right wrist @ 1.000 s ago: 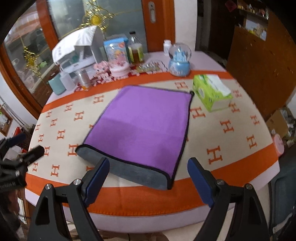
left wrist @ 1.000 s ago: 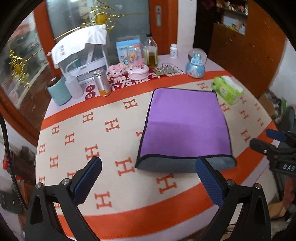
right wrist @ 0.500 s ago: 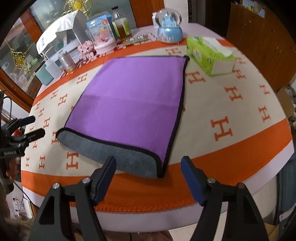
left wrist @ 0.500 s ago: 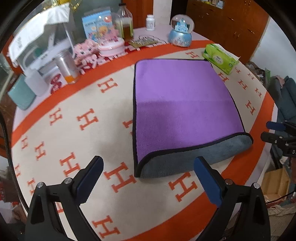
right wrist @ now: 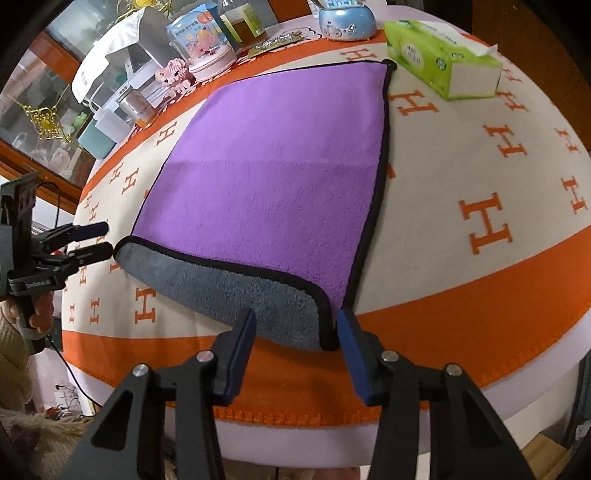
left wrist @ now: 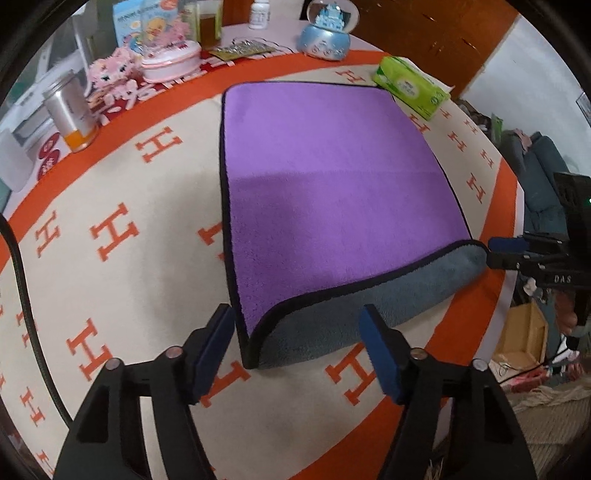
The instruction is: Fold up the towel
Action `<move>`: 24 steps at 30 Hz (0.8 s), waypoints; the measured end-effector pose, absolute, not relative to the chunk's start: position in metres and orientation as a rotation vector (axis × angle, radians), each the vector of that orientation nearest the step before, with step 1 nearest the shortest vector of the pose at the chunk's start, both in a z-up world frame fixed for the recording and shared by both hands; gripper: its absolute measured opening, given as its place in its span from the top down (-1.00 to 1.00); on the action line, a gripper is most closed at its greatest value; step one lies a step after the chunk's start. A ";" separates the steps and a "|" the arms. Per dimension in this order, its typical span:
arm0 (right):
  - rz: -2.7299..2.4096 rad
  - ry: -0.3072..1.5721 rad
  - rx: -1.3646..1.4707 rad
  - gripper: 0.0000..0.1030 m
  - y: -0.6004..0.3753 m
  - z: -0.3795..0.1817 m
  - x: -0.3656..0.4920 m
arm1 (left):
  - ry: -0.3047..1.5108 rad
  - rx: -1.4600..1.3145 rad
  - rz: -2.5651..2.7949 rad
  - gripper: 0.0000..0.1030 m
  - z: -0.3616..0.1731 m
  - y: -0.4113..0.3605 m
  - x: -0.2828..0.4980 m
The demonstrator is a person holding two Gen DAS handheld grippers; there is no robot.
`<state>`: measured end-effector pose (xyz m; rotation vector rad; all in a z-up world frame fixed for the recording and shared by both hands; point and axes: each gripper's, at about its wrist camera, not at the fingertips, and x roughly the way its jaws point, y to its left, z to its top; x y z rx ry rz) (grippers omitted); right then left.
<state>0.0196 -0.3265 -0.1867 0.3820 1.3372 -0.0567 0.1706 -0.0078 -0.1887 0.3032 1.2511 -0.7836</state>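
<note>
A purple towel (left wrist: 325, 177) with a grey underside and black trim lies folded once on the table, its rounded grey fold facing me; it also shows in the right wrist view (right wrist: 280, 158). My left gripper (left wrist: 299, 347) is open, its fingers on either side of the fold's near left corner (left wrist: 255, 354), low over the cloth. My right gripper (right wrist: 295, 343) is open around the fold's near right corner (right wrist: 325, 332). Each gripper shows in the other's view: the right gripper (left wrist: 502, 253) at the towel's right end, the left gripper (right wrist: 92, 240) at its left end.
An orange and cream tablecloth (left wrist: 110, 236) covers the round table. A green tissue box (left wrist: 410, 86) lies by the towel's far right corner. A snow globe (left wrist: 325, 33), bottles, a tin (left wrist: 72, 110) and pink toys stand along the far edge. The table edge (right wrist: 406, 417) is just below my right gripper.
Both grippers have moved forward and down to the towel's near fold. Each now has its fingers on either side of a corner, with the jaw gap narrower than before.
</note>
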 end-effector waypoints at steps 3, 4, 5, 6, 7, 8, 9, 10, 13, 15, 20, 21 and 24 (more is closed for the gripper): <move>-0.042 1.340 0.401 0.15 -0.330 -0.190 0.022 | 1.273 0.300 -0.799 -0.22 -0.193 -0.008 0.173; -0.037 1.340 0.404 0.15 -0.330 -0.190 0.023 | 1.280 0.296 -0.805 -0.22 -0.195 -0.008 0.174; -0.034 1.341 0.406 0.16 -0.331 -0.191 0.024 | 1.285 0.292 -0.809 -0.22 -0.196 -0.007 0.175; -0.028 1.343 0.407 0.20 -0.332 -0.192 0.025 | 1.289 0.289 -0.813 -0.21 -0.197 -0.006 0.176; -0.025 1.346 0.407 0.23 -0.332 -0.193 0.026 | 1.296 0.287 -0.819 -0.21 -0.198 -0.006 0.176; -0.022 1.348 0.409 0.24 -0.332 -0.193 0.027 | 1.300 0.287 -0.822 -0.21 -0.199 -0.006 0.177; -0.017 1.349 0.410 0.26 -0.333 -0.193 0.027 | 1.305 0.288 -0.827 -0.17 -0.200 -0.005 0.178; -0.014 1.351 0.410 0.27 -0.333 -0.194 0.028 | 1.313 0.289 -0.837 -0.13 -0.201 -0.005 0.178; -0.011 1.360 0.412 0.29 -0.335 -0.197 0.029 | 1.327 0.297 -0.844 -0.09 -0.204 -0.005 0.180; -0.013 1.364 0.422 0.29 -0.337 -0.199 0.029 | 1.337 0.297 -0.843 -0.04 -0.205 -0.005 0.181; -0.006 1.378 0.465 0.35 -0.340 -0.207 0.029 | 1.373 0.296 -0.851 0.09 -0.213 -0.007 0.182; -0.002 1.383 0.470 0.48 -0.340 -0.209 0.029 | 1.377 0.300 -0.854 0.09 -0.214 -0.008 0.181; 0.009 1.398 0.476 0.64 -0.340 -0.212 0.028 | 1.393 0.312 -0.863 0.14 -0.216 -0.013 0.180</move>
